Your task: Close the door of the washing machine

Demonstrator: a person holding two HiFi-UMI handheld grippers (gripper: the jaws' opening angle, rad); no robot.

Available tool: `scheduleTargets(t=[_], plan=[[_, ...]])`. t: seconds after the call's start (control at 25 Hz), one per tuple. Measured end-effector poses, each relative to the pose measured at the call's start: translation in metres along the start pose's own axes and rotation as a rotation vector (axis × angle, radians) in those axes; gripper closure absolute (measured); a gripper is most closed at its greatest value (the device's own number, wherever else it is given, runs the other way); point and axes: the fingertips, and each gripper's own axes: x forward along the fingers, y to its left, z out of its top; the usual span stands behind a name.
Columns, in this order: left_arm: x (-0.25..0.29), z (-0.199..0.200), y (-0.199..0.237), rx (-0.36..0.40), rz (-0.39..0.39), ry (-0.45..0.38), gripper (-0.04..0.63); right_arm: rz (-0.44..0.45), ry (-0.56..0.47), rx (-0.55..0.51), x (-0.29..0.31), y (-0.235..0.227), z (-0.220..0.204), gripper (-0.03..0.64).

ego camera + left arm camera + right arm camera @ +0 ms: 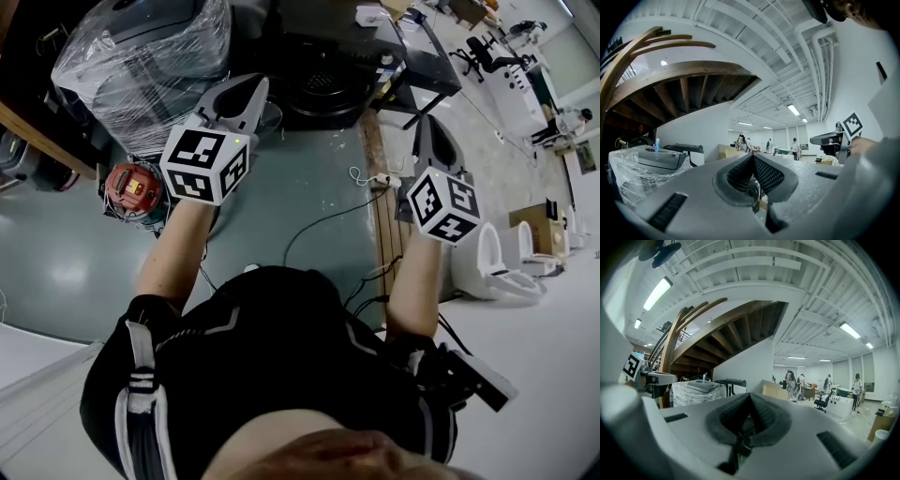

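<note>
Green floor (309, 187) carries one plastic-wrapped machine (141, 56) and two toilets (495, 267). I hold two grippers, left gripper (251, 90) and right gripper (424, 128), both fully closed, both empty.

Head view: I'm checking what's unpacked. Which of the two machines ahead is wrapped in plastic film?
The grey machine at upper left, ahead of the left gripper; the black machine to its right is bare.

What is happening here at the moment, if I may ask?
A person holds a left tool and a right tool out level in front of them, both shut and empty. Ahead on the floor stand a wrapped machine and a dark machine beside it. Neither tool touches either machine yet.
</note>
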Motion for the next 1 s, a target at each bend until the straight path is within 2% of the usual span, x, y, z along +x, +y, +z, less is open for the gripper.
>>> scheduleTargets(t=[0.28,0.52,0.76,1.0], plan=[[0.000,-0.016,0.011,-0.011,-0.042,0.011,0.592,-0.011,0.020,0.002,0.006,0.019,-0.014,0.612],[0.016,-0.018,0.023,0.012,-0.028,0.015,0.592,0.006,0.001,0.007,0.036,0.016,-0.014,0.612],[0.053,-0.022,0.038,0.037,0.009,0.025,0.592,0.047,-0.011,0.023,0.087,0.001,-0.018,0.612],[0.112,-0.022,0.053,0.041,0.042,0.031,0.592,0.065,-0.013,0.022,0.145,-0.034,-0.016,0.612]])
